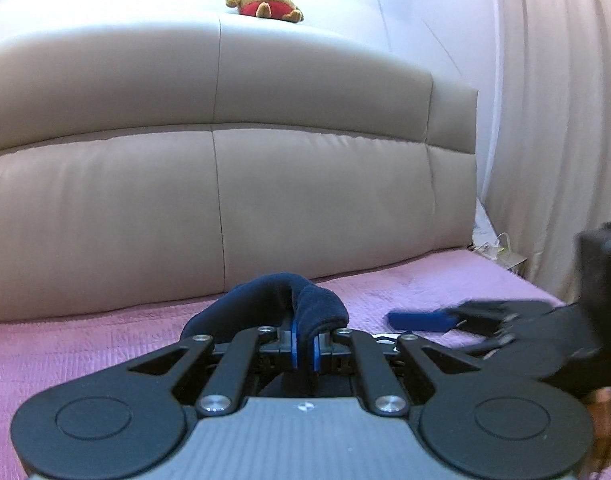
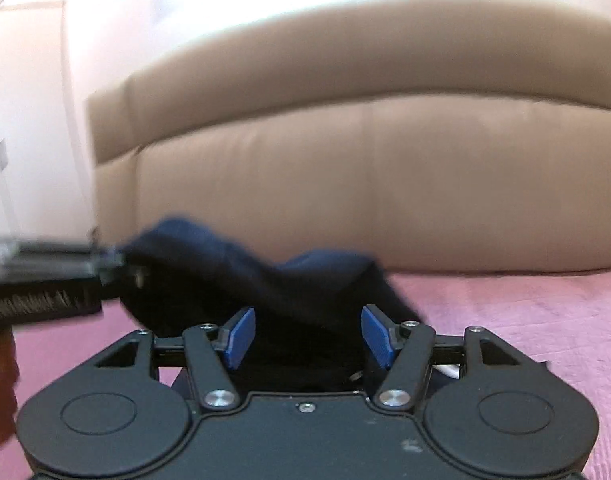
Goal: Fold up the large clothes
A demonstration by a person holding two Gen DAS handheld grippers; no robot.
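Observation:
A navy blue garment is bunched over the fingertips of my left gripper, whose blue pads are shut on a fold of it, lifted above the pink bedspread. In the right wrist view the same dark garment drapes from the left gripper at the left edge down between the jaws of my right gripper. The right gripper's blue pads stand wide apart and do not press the cloth. The right gripper shows blurred at the right of the left wrist view.
A beige padded headboard rises just behind the bedspread, with a plush toy on its top. A pale curtain hangs at the right, with some cables at its foot. A hand shows at the left edge.

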